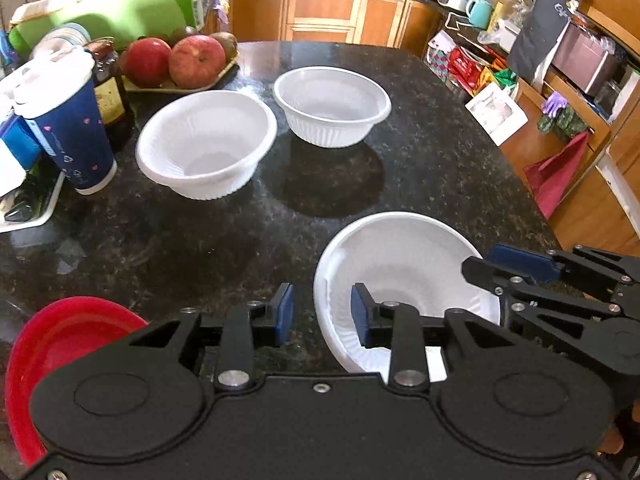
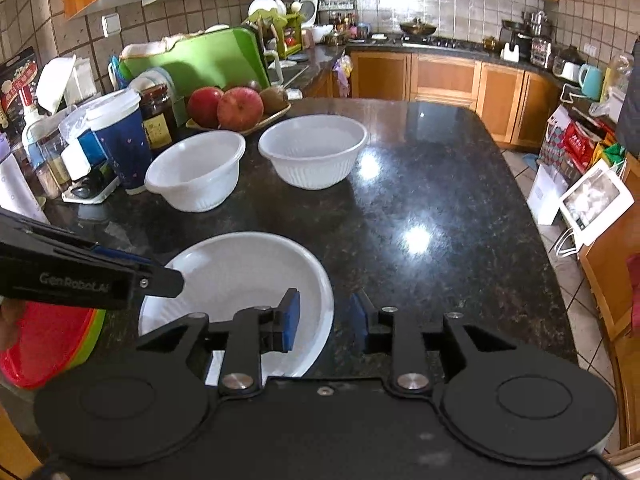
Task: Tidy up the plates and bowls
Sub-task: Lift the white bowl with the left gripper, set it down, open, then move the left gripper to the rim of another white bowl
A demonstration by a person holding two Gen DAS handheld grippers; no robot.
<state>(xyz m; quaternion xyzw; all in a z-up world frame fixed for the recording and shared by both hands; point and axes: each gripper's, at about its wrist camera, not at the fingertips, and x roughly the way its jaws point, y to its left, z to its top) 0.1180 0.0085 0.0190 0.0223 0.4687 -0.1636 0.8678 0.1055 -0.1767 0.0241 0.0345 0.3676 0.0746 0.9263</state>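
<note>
Where left gripper body blocks view, red plate half hidden.

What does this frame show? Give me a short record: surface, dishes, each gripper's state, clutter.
surface: dark stone counter
near bowl: white, upright, at the front edge
far bowls: two white ones, left bowl and right bowl, upright, apart
plates: red plate at front left, on a stack with a green edge
left gripper: open, straddling the near bowl's left rim
right gripper: open, straddling its right rim
clutter: blue cup, apples, green cutting board
</note>
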